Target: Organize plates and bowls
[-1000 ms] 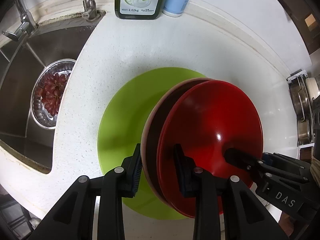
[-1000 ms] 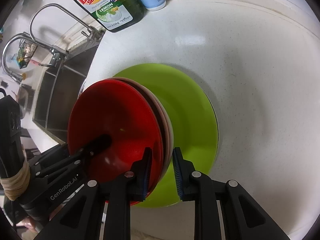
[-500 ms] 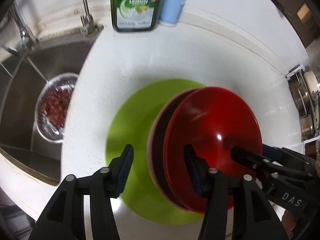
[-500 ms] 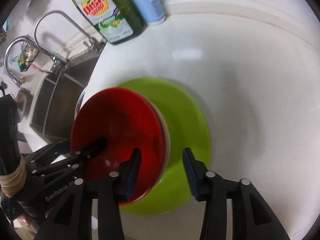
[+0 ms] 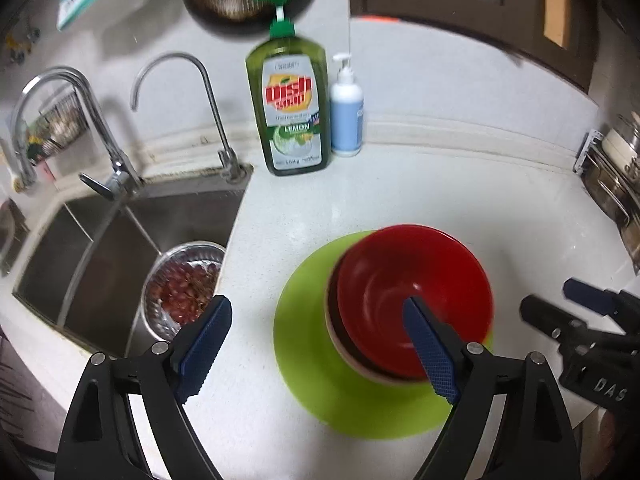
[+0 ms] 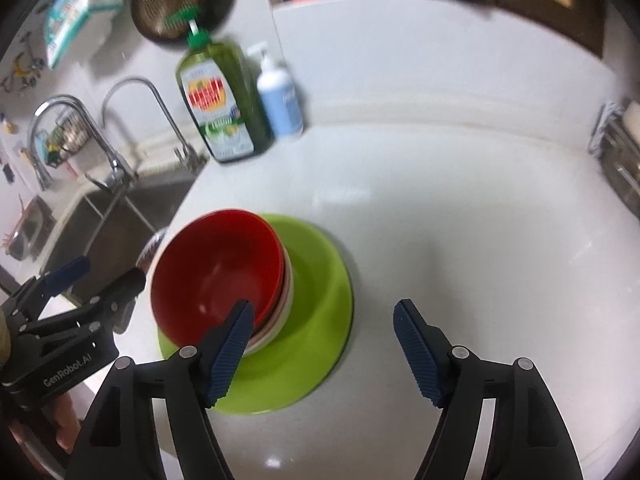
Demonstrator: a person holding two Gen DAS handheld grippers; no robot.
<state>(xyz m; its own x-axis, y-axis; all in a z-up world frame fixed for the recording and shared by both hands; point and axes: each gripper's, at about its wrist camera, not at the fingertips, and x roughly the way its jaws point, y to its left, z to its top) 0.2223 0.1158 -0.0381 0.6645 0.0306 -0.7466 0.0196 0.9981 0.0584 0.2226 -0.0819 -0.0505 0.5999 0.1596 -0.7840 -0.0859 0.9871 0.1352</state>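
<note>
A red bowl (image 5: 412, 292) (image 6: 218, 272) sits nested in a pale bowl (image 5: 340, 344) (image 6: 276, 320), and both rest on a lime green plate (image 5: 320, 392) (image 6: 316, 320) on the white counter. My left gripper (image 5: 320, 352) hovers open above and in front of the stack, holding nothing. My right gripper (image 6: 324, 352) is also open and empty, raised over the plate's right side. Each gripper shows in the other's view: the right gripper (image 5: 576, 304) to the stack's right and the left gripper (image 6: 96, 276) to its left.
A steel sink (image 5: 120, 240) with two taps lies left of the counter, with a metal colander of red grapes (image 5: 180, 288) in it. A green dish soap bottle (image 5: 290, 108) and a blue pump bottle (image 5: 346, 116) stand at the back wall. A metal rack (image 5: 612, 176) is at the far right.
Both grippers opened, letting go of the bowl stack's rims, and pulled back and up. The bowls now rest on the green plate, and more of the wall and taps shows.
</note>
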